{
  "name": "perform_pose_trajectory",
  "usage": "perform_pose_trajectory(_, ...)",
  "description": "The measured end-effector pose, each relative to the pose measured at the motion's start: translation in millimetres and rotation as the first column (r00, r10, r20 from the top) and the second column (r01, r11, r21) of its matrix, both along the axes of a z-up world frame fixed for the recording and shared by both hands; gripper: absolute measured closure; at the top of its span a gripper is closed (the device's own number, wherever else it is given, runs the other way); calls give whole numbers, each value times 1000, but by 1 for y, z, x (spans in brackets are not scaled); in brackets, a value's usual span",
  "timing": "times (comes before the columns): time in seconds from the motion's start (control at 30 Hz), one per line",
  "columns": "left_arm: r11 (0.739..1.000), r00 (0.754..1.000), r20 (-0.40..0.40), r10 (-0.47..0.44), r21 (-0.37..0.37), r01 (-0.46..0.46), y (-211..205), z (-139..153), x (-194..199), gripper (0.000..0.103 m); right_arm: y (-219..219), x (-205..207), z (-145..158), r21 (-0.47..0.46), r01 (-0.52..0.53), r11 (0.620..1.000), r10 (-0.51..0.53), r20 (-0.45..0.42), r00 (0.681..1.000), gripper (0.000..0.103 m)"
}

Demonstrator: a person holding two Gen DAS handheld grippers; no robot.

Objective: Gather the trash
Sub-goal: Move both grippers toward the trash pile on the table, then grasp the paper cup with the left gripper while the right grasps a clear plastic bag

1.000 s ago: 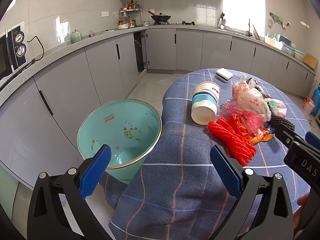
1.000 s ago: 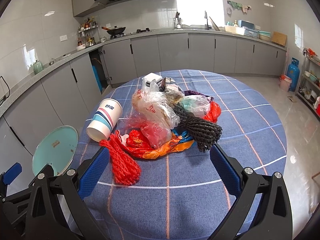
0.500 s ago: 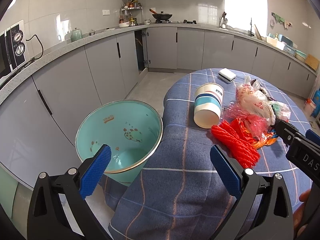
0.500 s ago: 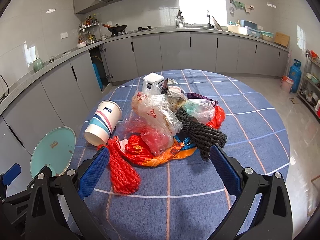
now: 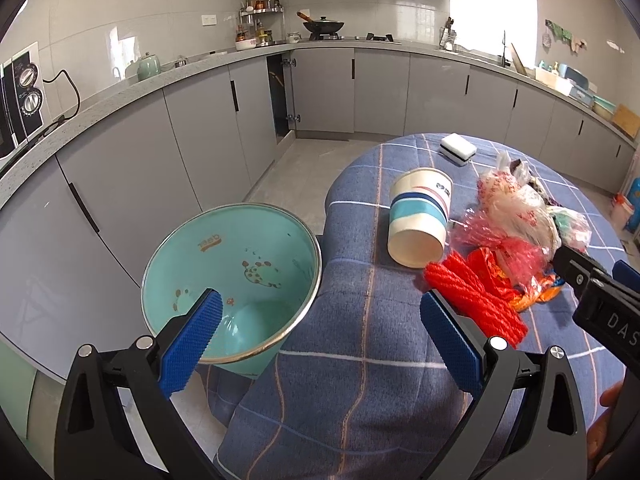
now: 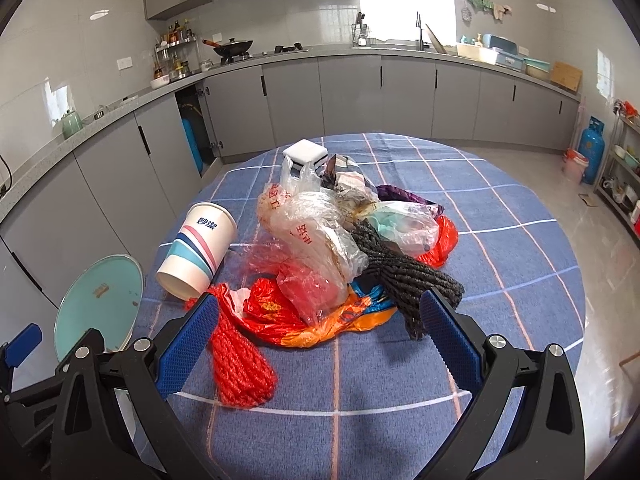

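While both jaw pairs stand wide with nothing between them, the left gripper (image 5: 320, 320) frames the table edge at lower centre of its view, and the right gripper (image 6: 320, 320) frames the near side of the trash pile.

Right view: the red net (image 6: 240, 360) lies just past the left pad, low centre-left. The black net (image 6: 404, 276) ends just above the right pad. Clear bags (image 6: 316, 232) heap at centre over an orange wrapper (image 6: 332, 328). The cup (image 6: 198, 248) lies on its side at centre left, mouth toward the camera. A sponge (image 6: 306, 152) sits behind the pile. All rest on the blue checked cloth (image 6: 500, 208).

Left view: the bin (image 5: 232, 276), teal inside, stands off the table at lower left, its rim close to the draped cloth (image 5: 360, 280). The cup (image 5: 420, 220) is at centre right, the red net (image 5: 476, 304) beside the right pad.

Versus 0.5 s ago: the pile sits slightly lower and nearer in the right view, with the red net now partly behind the left pad. In the left view the scene has shifted only a little. Jaw openings unchanged.
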State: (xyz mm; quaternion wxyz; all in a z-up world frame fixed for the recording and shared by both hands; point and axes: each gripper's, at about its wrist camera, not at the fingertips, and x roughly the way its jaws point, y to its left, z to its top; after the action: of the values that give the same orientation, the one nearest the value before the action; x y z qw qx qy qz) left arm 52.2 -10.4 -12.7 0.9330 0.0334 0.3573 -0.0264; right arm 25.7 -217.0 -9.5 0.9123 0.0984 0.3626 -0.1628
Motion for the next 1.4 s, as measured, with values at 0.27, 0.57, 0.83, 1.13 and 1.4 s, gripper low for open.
perform_pose_trajectory(0.27,1000,1000,-16,-4,-4,4,-4,-3,16,6,-13,-1,-1,1,-3,1000,3,25,1000,4)
perform_pose_trajectory(0.57,999,998,-45,-35,-20,34,-13,-10,32,6,-40,-6,-3,-9,1,1000,-1,30,1000,5)
perform_pose_trajectory(0.83,997,996,-38,-77,-24,76,-27,7,64,6,-39,33,20,-1,-108,994,107,93,990,15)
perform_pose_trajectory(1.13,990,988,-74,-138,19,139,-52,-3,97,6,-31,94,-12,55,-214,975,216,-38,976,34)
perform_pose_trajectory(1.4,984,978,-122,-171,21,174,-71,-17,118,6,-48,97,-33,148,-202,968,215,-72,974,69)
